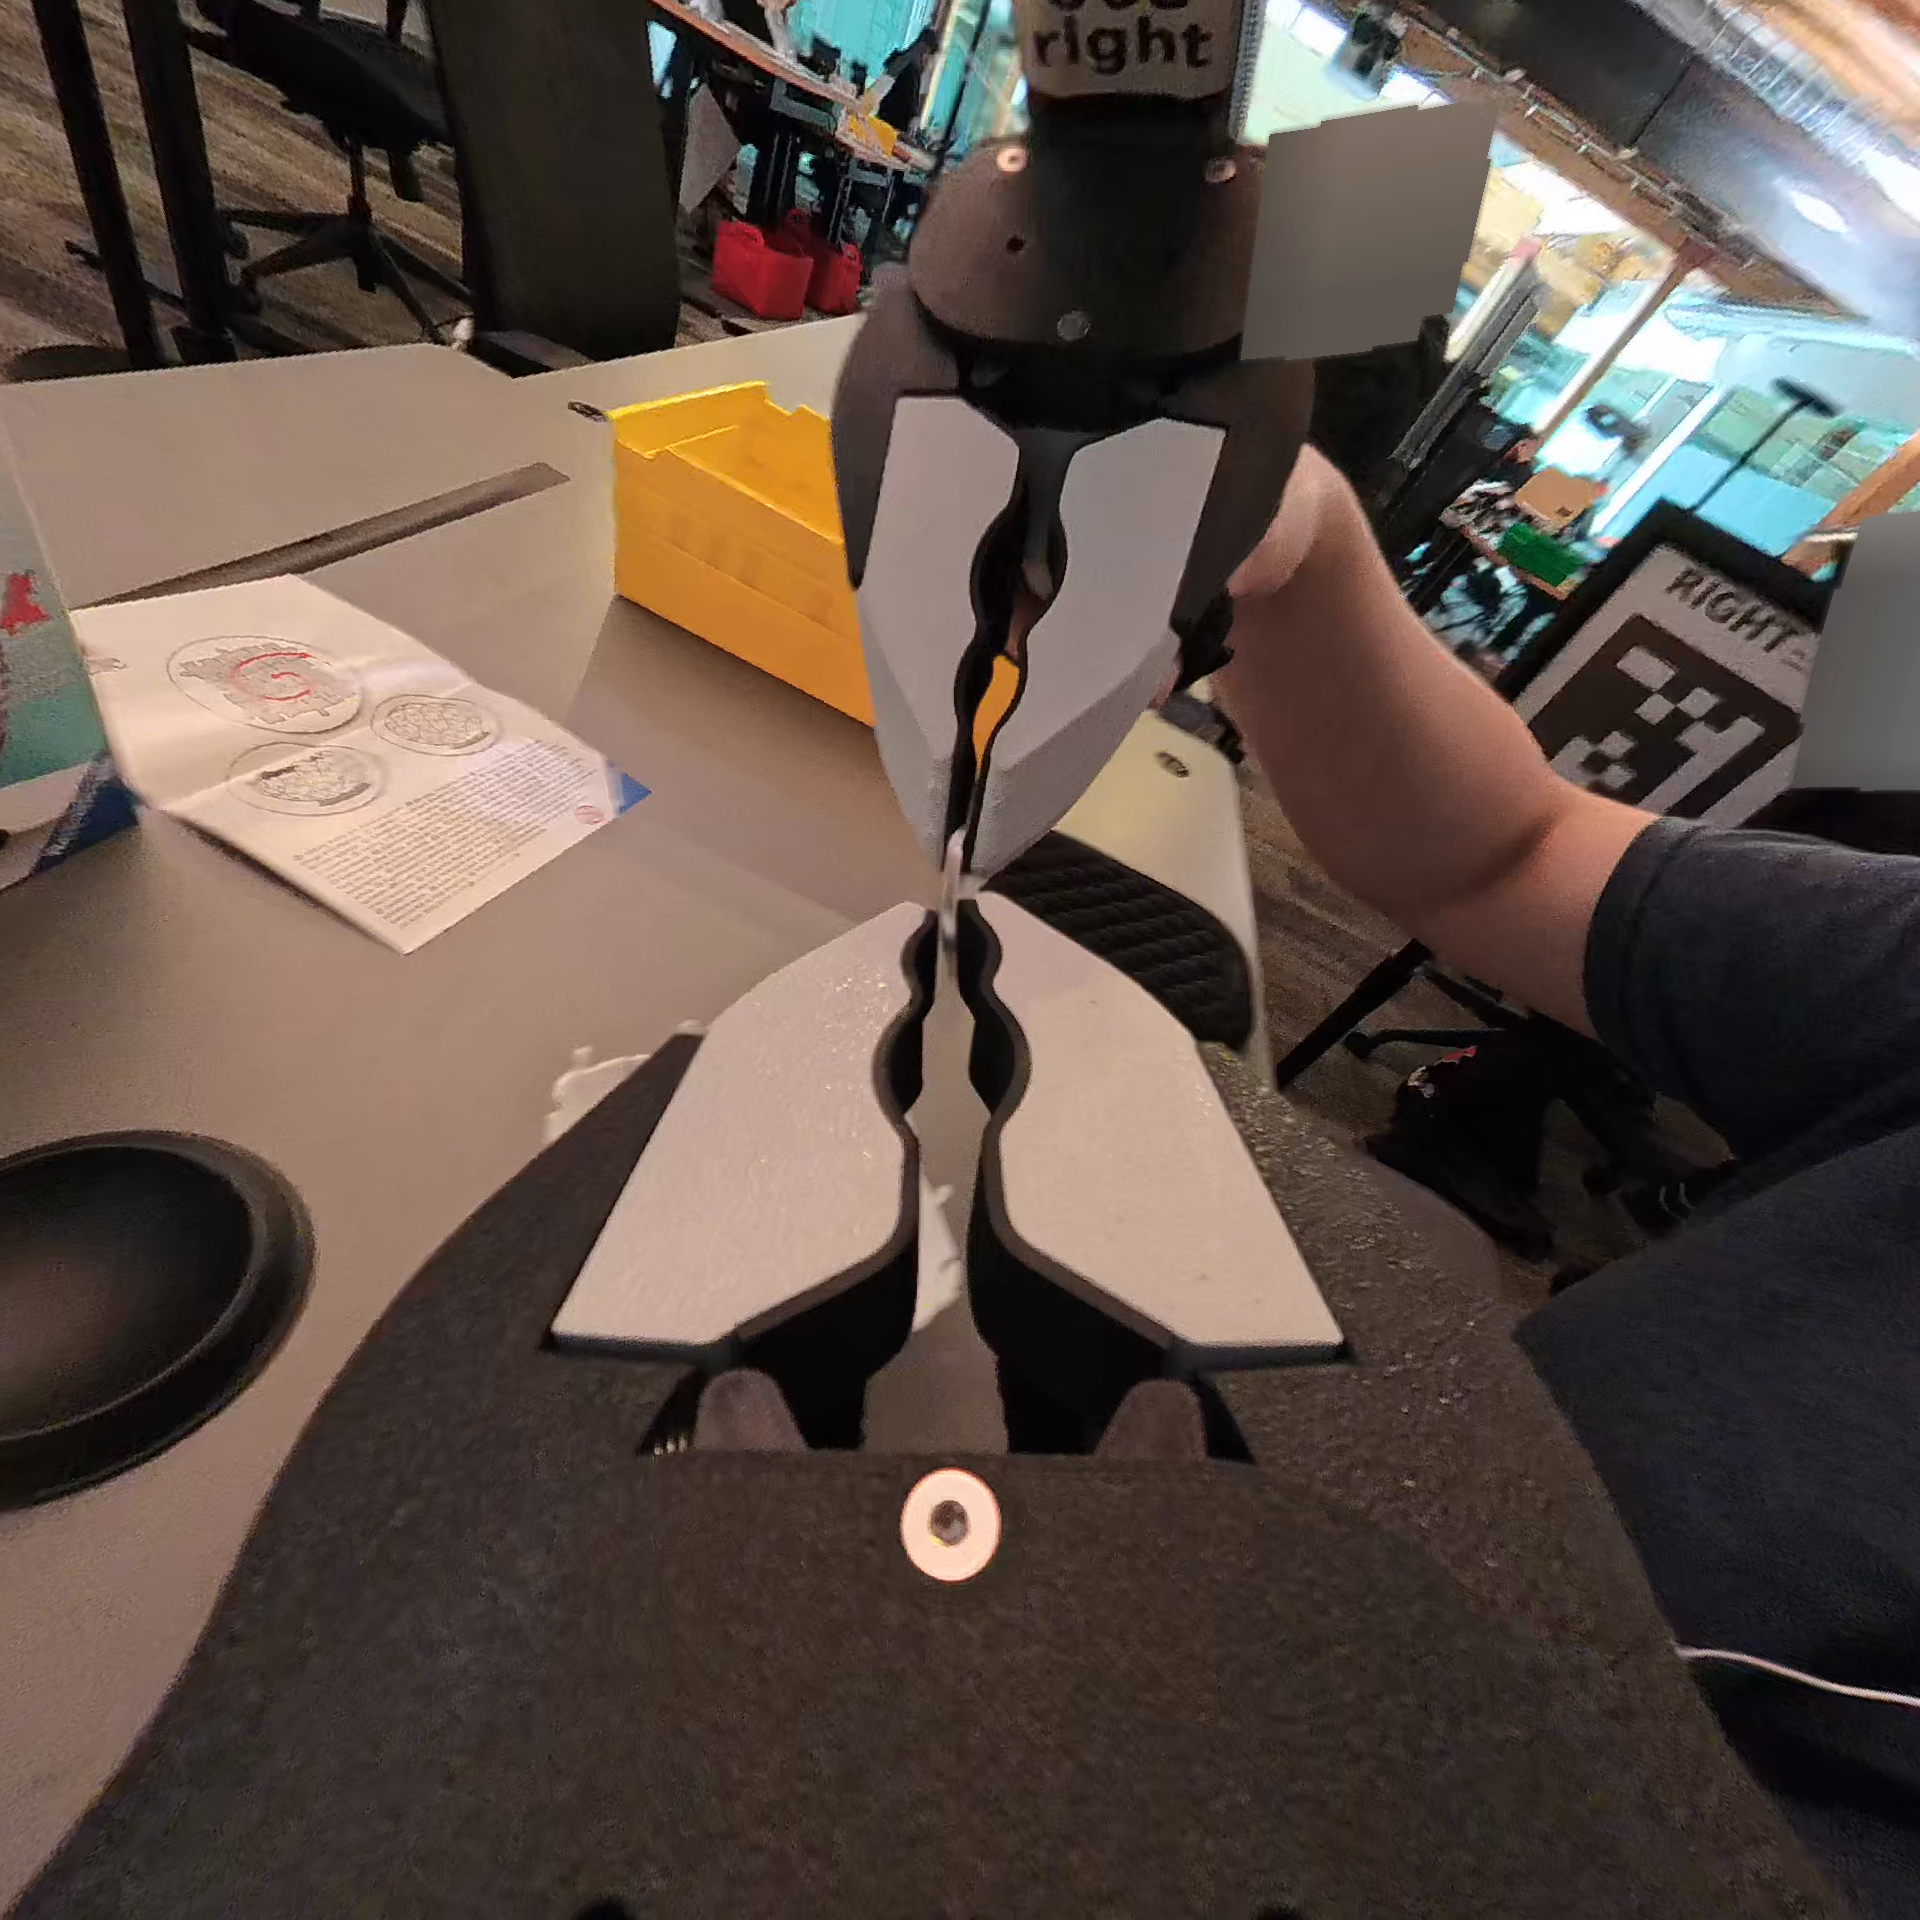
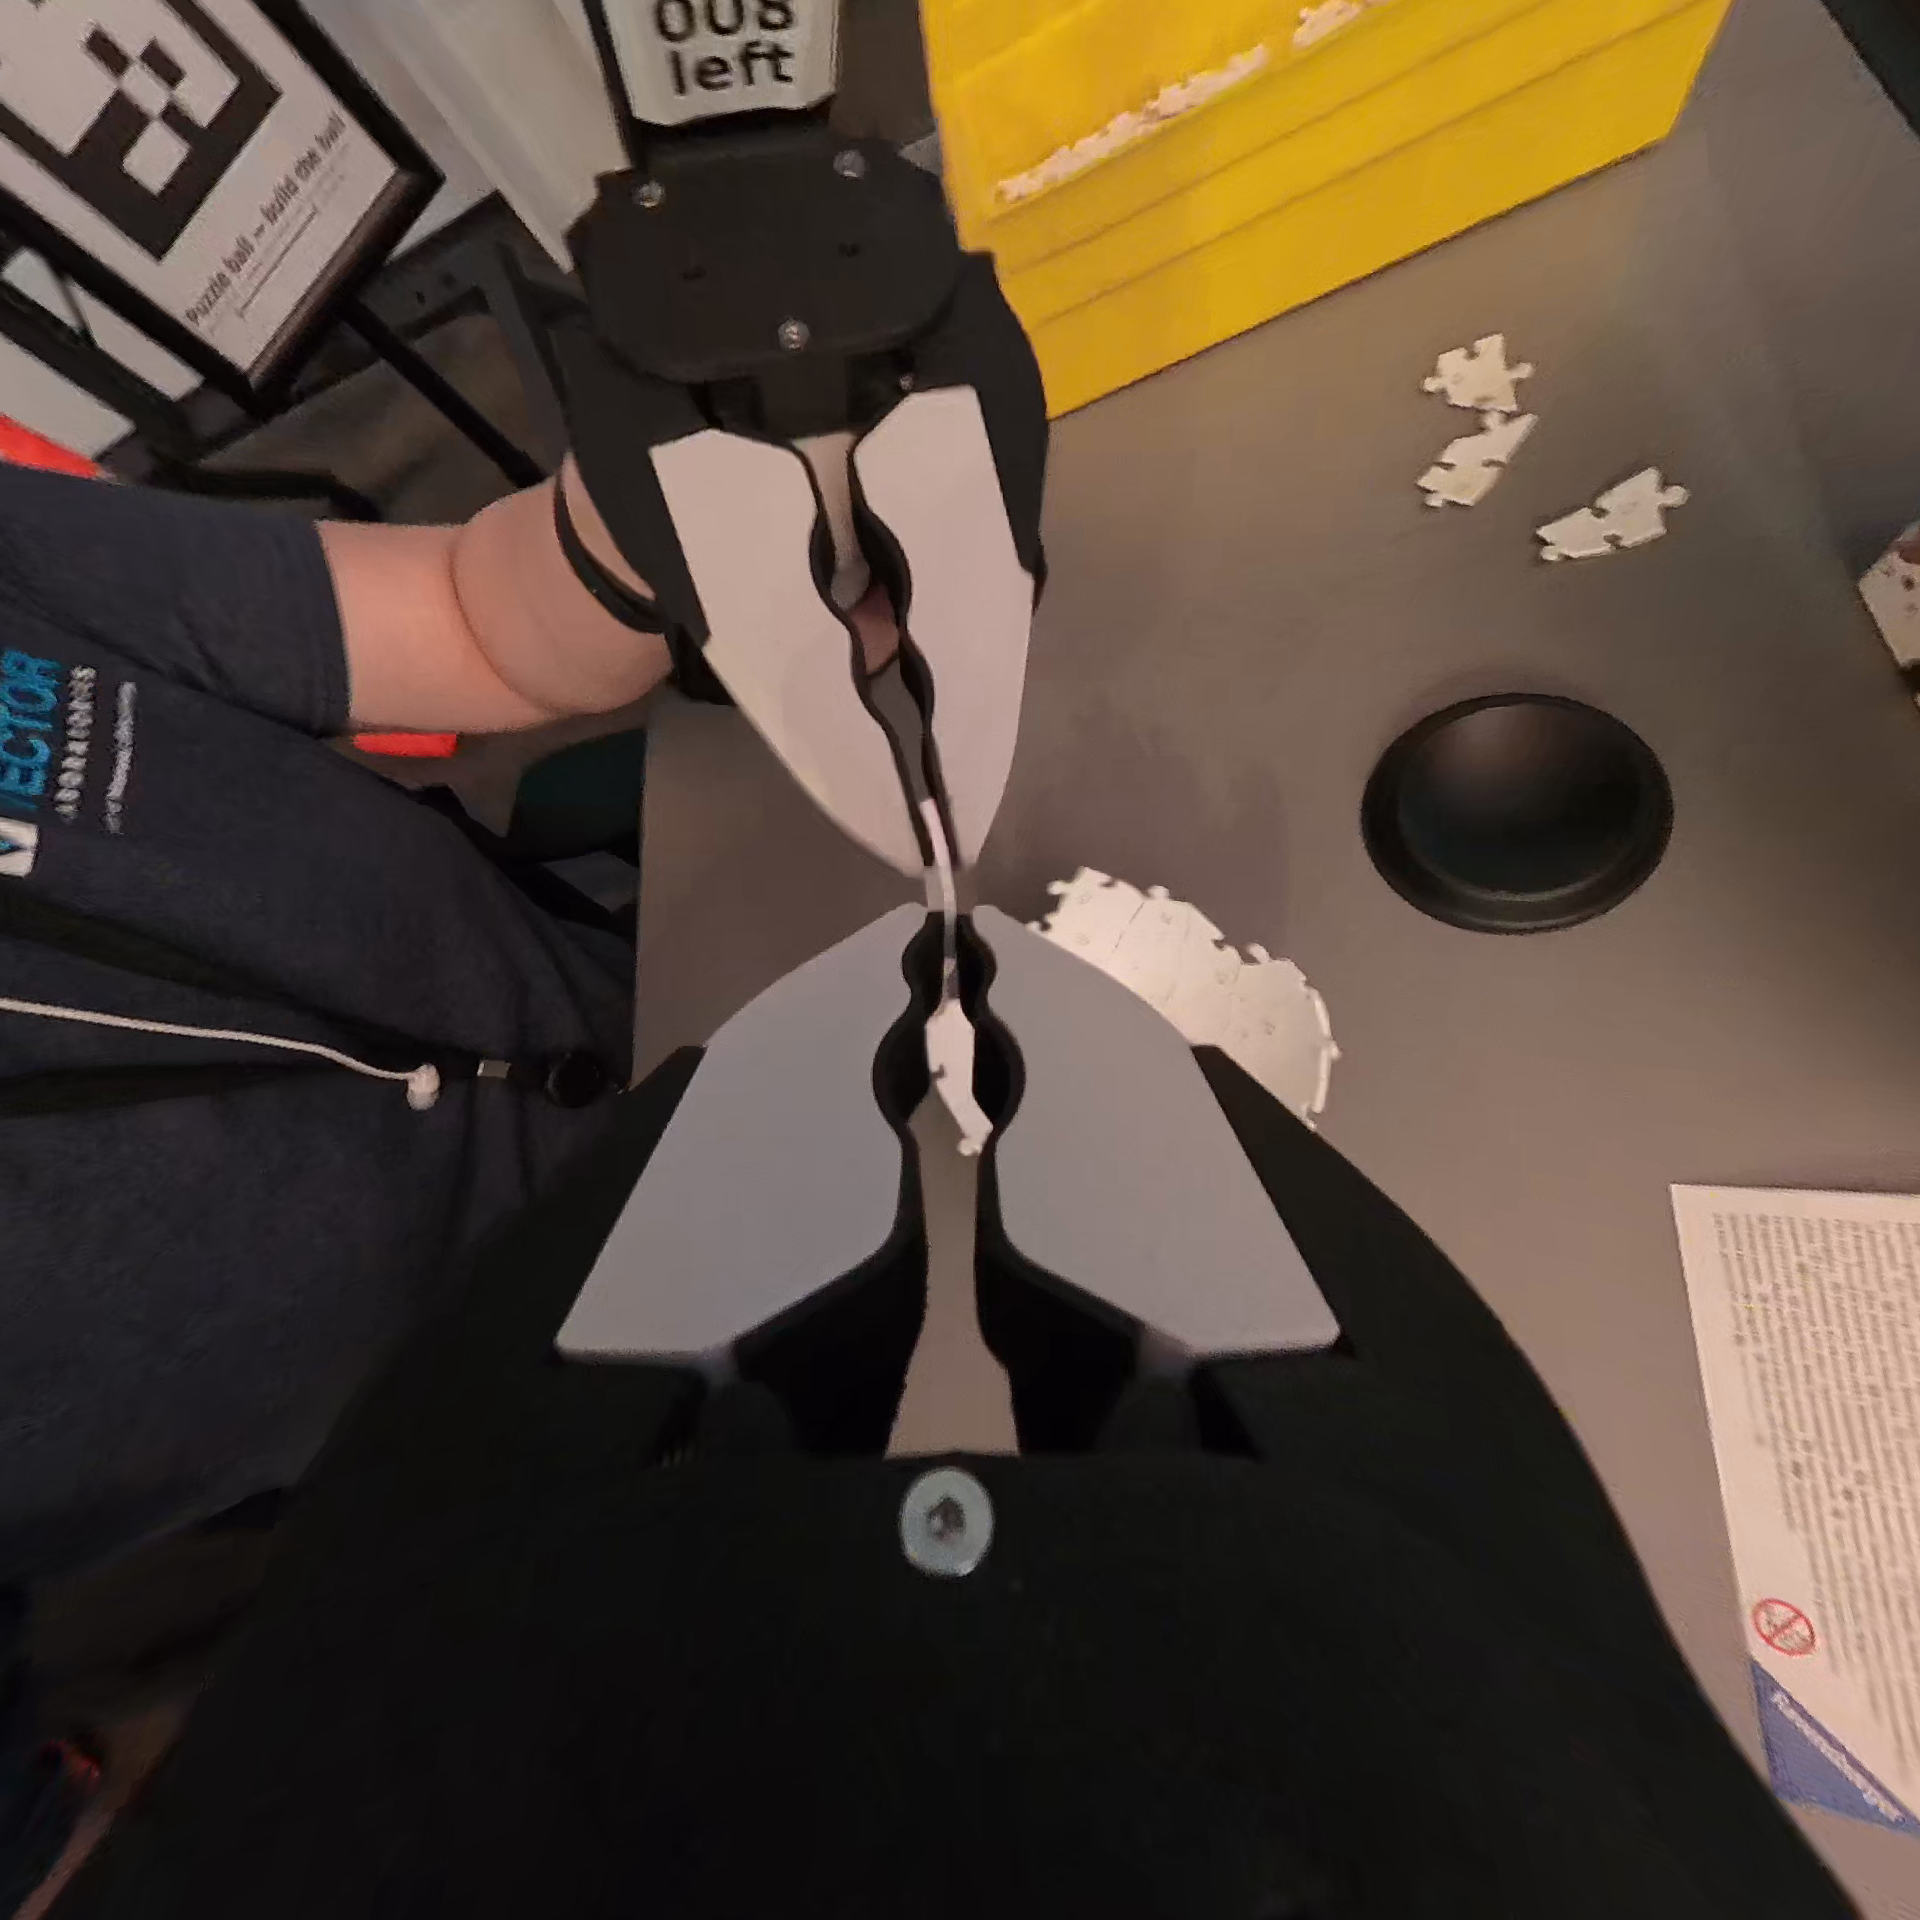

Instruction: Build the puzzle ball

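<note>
the thin white puzzle piece (image 1: 952, 883) pinched between the two tool tips shows edge-on only, so its shape and print cannot be told. the part-built puzzle shell (image 2: 1216, 987) on the desk (image 2: 1299, 644) is half hidden behind the right tool (image 2: 948, 940). the instruction sheet (image 2: 1808, 1455) is cut off by the right edge, its print blurred. pieces inside the yellow box (image 2: 1299, 156) are too small to make out.

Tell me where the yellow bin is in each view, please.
Left wrist view: yellow bin sits above centre, left of the right tongs.
Right wrist view: yellow bin fills the top right corner.
Shared landmark: the round black hole in the table.
</note>
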`<action>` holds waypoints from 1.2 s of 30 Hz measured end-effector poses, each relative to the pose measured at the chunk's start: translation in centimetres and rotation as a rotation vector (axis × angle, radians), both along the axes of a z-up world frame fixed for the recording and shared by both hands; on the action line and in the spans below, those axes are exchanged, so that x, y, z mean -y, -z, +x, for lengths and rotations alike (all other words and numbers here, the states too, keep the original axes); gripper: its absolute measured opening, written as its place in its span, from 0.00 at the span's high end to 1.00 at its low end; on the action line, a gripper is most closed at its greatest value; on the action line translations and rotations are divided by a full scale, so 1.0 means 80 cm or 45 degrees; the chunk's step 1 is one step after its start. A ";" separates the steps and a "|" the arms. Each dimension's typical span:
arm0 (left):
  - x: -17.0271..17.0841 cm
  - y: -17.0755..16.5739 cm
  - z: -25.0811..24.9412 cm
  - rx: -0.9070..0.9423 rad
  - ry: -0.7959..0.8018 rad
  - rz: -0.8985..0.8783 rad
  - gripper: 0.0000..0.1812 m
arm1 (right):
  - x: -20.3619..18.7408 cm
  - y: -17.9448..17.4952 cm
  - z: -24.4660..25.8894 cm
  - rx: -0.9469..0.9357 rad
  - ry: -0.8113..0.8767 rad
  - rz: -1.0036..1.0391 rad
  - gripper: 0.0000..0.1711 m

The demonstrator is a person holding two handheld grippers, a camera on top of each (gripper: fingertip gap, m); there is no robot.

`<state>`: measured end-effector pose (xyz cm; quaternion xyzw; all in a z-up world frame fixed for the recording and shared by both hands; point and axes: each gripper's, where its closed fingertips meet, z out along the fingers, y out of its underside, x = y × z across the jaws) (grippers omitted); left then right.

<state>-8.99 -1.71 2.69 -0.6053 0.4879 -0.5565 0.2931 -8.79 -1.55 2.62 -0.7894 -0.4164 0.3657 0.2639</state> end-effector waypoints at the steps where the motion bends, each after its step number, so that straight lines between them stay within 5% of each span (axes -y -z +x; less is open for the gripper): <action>1: -0.017 0.008 -0.003 -0.038 -0.055 0.047 0.94 | -0.008 0.007 0.007 0.003 0.048 0.003 0.98; 4: -0.088 0.049 -0.021 -0.192 -0.263 0.177 0.87 | -0.034 0.037 0.036 -0.015 0.221 -0.043 0.98; 6: -0.108 0.077 -0.020 -0.245 -0.215 0.076 0.86 | -0.044 0.055 0.047 -0.085 0.288 -0.100 0.98; 10: -0.087 0.104 0.004 -0.266 0.096 -0.224 0.78 | -0.058 0.091 0.060 -0.081 0.298 -0.072 0.98; 15: -0.076 0.152 0.025 -0.471 0.186 -0.044 0.75 | -0.074 0.104 0.065 -0.237 0.284 -0.042 0.98; 26: -0.076 0.191 0.034 -0.665 0.243 -0.024 0.94 | -0.086 0.118 0.073 -0.452 0.276 -0.010 0.98; 36: -0.072 0.214 0.024 -0.757 0.270 -0.040 0.95 | -0.087 0.139 0.078 -0.485 0.300 -0.098 0.98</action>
